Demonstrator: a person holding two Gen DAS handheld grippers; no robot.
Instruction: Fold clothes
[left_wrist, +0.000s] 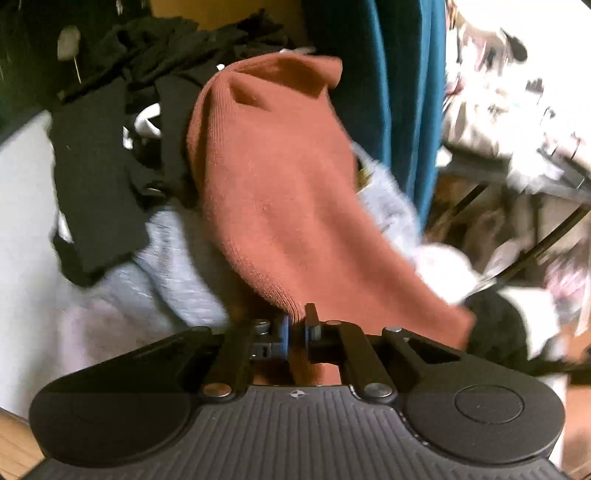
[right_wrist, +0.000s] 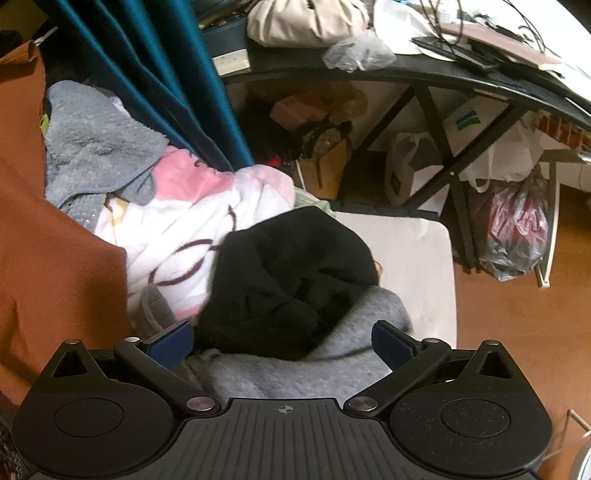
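Far left, black clothes (left_wrist: 99, 177) lie heaped on the pale tabletop (left_wrist: 22, 206), with a grey knit (left_wrist: 173, 273) spread beside them. Next along, the left gripper (left_wrist: 297, 328) is clenched on the ribbed hem of the rust-orange sweater (left_wrist: 273, 192), and the sweater hangs stretched away from the jaws over the pile. Behind it hangs a teal curtain (left_wrist: 402, 92). Moving right, a pink and white towel (right_wrist: 192, 221) is bunched against a grey towel (right_wrist: 96, 140), and a black garment (right_wrist: 288, 273) sits on a grey sweater (right_wrist: 314, 362). Over that grey sweater, the right gripper (right_wrist: 282, 345) hovers with its jaws spread wide, holding nothing. Far right, plastic bags (right_wrist: 513, 225) crowd under a black desk (right_wrist: 436, 74).
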